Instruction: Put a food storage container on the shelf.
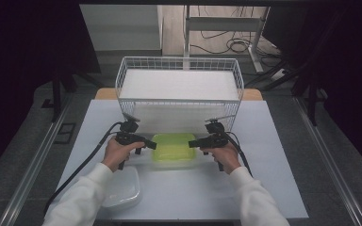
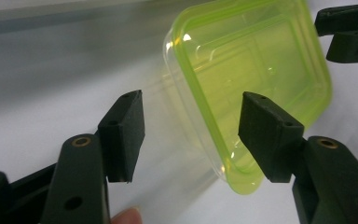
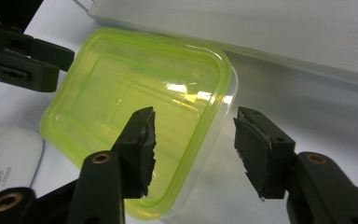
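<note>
1. The green-lidded container is sitting on the white table, just in front of the wire basket, right between the two grippers.
2. The left gripper is hovering at the container's left edge with its jaws spread wide; in the left gripper view the container's rim is lying between them, untouched.
3. The right gripper is mirroring it at the right edge, jaws gaping too, straddling the rim without pinching.
4. Through the clear lid, the container is looking empty.
5. The basket is holding a white slab.
6. A clear tub is resting near the left sleeve, contents impossible to tell.
</note>
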Demonstrator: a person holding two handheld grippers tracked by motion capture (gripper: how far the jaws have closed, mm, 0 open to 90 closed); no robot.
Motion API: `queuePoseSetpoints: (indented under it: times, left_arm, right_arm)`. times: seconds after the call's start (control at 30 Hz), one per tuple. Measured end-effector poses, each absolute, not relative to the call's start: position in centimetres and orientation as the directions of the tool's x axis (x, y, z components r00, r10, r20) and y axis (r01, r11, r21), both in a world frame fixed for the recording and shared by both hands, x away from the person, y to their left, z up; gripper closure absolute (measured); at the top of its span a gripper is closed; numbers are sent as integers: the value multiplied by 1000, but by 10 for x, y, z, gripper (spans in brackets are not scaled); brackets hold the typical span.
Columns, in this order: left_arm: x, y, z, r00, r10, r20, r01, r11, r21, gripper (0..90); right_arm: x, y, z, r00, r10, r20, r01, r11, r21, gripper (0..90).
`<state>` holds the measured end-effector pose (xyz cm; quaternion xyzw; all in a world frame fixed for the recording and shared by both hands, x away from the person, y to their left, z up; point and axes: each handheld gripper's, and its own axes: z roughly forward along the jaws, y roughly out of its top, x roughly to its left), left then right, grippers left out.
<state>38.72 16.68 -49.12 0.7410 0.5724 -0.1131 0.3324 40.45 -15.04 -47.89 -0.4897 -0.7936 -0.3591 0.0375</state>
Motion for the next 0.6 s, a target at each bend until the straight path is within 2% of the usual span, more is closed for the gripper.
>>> queuePoseSetpoints:
  times: [0.2, 0.43, 0.6]
  left_arm:
    - [392, 167, -498, 339, 751, -567, 923, -149, 354, 467]
    - [393, 164, -501, 307, 724, -618, 938, -121, 324, 557]
    - [394, 163, -503, 318, 712, -626, 938, -143, 315, 665]
  right_arm:
    - [407, -149, -486, -506, 746, 433, 818, 256, 516, 530]
    - [408, -148, -490, -496, 743, 449, 829, 253, 498, 590]
    - [410, -150, -495, -470, 736, 486, 848, 225, 479, 661]
